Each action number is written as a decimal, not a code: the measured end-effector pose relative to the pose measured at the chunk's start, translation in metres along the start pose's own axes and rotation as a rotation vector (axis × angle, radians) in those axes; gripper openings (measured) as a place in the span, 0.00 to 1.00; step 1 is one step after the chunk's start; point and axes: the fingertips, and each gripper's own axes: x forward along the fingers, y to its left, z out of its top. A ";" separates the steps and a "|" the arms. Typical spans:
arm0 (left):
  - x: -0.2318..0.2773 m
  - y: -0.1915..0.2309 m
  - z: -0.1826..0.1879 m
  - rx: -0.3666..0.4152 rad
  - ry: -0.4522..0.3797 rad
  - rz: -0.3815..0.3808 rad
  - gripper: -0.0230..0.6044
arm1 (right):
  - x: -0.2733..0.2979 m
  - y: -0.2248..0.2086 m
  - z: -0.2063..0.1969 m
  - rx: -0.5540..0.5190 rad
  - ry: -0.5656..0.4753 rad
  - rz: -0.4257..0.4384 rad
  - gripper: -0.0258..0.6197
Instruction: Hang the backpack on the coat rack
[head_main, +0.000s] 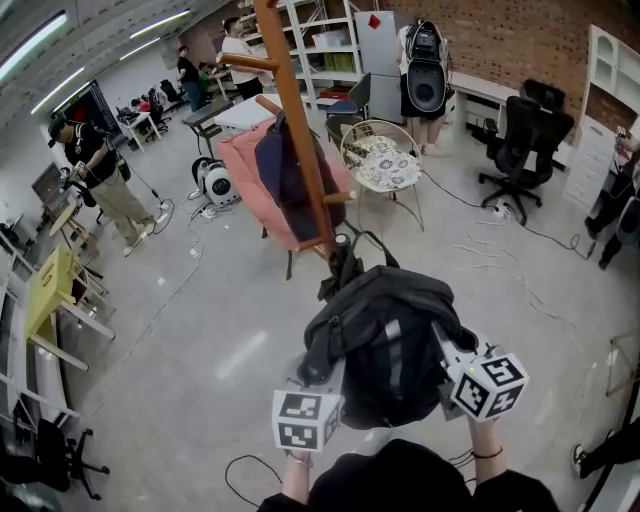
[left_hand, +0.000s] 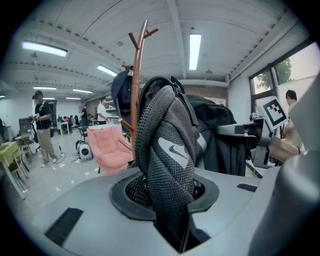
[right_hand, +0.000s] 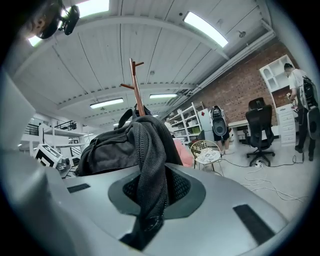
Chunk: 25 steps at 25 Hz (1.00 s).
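Backpack (head_main: 385, 345): black, held up off the floor (head_main: 200, 320), just in front of the coat rack (head_main: 300, 130); I cannot tell whether its top loop touches a lower peg.
Left hand-held gripper (left_hand: 175, 215): jaws clamped on a grey mesh shoulder strap (left_hand: 167, 150).
Right hand-held gripper (right_hand: 147, 210): jaws nearly together, pinching a dark mesh strap (right_hand: 147, 160).
Hidden in the head view: the backpack covers both sets of jaws and the rack's foot, and the rack's top is cut off.
Only in the gripper views: the rack's forked top and both grips.
Beyond: a dark blue garment (head_main: 285, 165) hangs on the rack, with a pink armchair (head_main: 250, 165) behind.
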 end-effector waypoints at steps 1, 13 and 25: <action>0.005 0.000 0.003 -0.005 -0.003 0.012 0.23 | 0.005 -0.005 0.004 -0.006 0.002 0.013 0.10; 0.039 0.004 0.046 -0.053 -0.029 0.161 0.23 | 0.058 -0.041 0.048 -0.053 0.013 0.181 0.10; 0.065 0.034 0.068 -0.067 -0.005 0.181 0.23 | 0.111 -0.051 0.068 -0.032 0.041 0.215 0.10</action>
